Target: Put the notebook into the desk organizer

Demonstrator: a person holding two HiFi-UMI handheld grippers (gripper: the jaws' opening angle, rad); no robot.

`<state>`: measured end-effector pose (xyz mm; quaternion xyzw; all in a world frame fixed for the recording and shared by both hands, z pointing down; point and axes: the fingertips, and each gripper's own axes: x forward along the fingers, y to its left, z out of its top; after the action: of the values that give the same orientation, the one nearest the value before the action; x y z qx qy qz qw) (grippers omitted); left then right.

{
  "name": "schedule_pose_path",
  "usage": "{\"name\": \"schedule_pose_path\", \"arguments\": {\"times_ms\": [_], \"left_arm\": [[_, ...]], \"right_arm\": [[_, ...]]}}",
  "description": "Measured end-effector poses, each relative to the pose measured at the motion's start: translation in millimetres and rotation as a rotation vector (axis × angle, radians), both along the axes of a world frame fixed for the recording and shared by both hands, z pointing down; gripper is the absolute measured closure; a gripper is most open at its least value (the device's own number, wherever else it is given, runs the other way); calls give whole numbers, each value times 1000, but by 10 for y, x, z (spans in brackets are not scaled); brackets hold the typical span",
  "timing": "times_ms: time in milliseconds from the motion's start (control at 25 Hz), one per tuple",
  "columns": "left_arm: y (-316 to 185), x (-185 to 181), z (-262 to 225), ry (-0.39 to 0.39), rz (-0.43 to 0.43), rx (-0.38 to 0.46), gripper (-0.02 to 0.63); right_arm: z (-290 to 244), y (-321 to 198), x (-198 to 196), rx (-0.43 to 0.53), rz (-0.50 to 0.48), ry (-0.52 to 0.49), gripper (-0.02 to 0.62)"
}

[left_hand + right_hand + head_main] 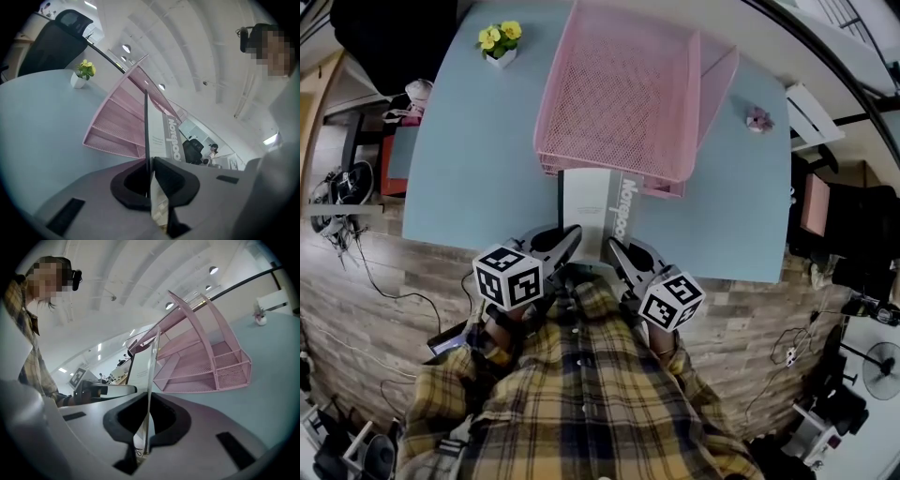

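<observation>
A white and grey notebook (595,202) is held near level over the front of the pale blue table (469,169), its far end reaching under the front edge of the pink mesh desk organizer (623,89). My left gripper (572,239) is shut on the notebook's near left corner, and my right gripper (614,246) is shut on its near right corner. In the left gripper view the notebook (161,136) runs edge-on out of the shut left gripper (149,180) toward the organizer (117,126). The right gripper view shows its thin edge (151,376) pinched in the right gripper (146,427), with the organizer (206,362) beyond.
A small white pot of yellow flowers (500,42) stands at the table's far left. A small pink ornament (758,119) sits at the far right. Chairs, cables and equipment surround the table on the wood floor.
</observation>
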<state>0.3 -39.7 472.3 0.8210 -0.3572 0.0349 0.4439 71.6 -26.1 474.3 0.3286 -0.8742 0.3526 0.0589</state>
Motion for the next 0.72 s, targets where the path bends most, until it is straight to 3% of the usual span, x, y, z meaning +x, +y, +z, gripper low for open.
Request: {"name": "schedule_pose_path", "arguments": {"times_ms": [720], "left_arm": [[-315,-5,53,121,33,-68,586]], "right_arm": [[27,-308,3,-22,10,-24,577]]}}
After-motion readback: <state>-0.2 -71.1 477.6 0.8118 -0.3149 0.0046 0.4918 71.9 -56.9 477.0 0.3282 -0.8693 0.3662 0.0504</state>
